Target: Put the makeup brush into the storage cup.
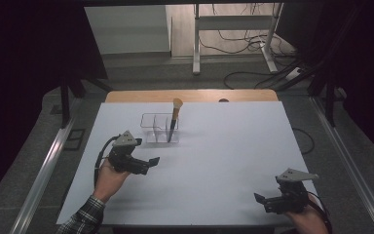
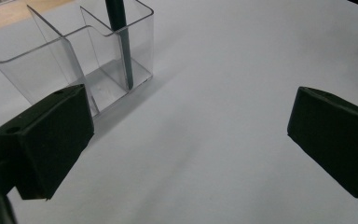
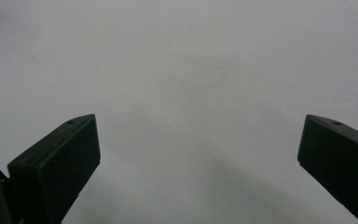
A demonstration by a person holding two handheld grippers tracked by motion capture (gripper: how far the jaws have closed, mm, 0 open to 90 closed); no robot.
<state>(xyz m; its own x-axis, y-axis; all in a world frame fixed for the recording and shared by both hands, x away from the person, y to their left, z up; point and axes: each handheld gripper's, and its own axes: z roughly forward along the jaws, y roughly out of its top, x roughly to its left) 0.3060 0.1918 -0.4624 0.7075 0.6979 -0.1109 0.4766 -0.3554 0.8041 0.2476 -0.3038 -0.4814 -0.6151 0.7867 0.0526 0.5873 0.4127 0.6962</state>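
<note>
A clear plastic organiser [image 1: 159, 127] with several compartments stands on the white sheet [image 1: 224, 146] toward the back left. A makeup brush [image 1: 174, 119] with a dark handle and tan bristles stands upright in its right-hand compartment. In the left gripper view the organiser [image 2: 74, 60] and the brush handle [image 2: 121, 42] sit just beyond the jaws. My left gripper [image 1: 148, 165] hovers in front of the organiser, open and holding nothing. My right gripper [image 1: 265, 202] rests near the front right of the sheet, open, with bare white sheet [image 3: 191, 93] between its jaws.
The wooden table edge [image 1: 190, 95] shows behind the white sheet. Metal rails [image 1: 44, 170] run along both sides of the table. Beyond the table stand a white frame's legs [image 1: 197, 53] and loose cables [image 1: 253, 44] on the floor.
</note>
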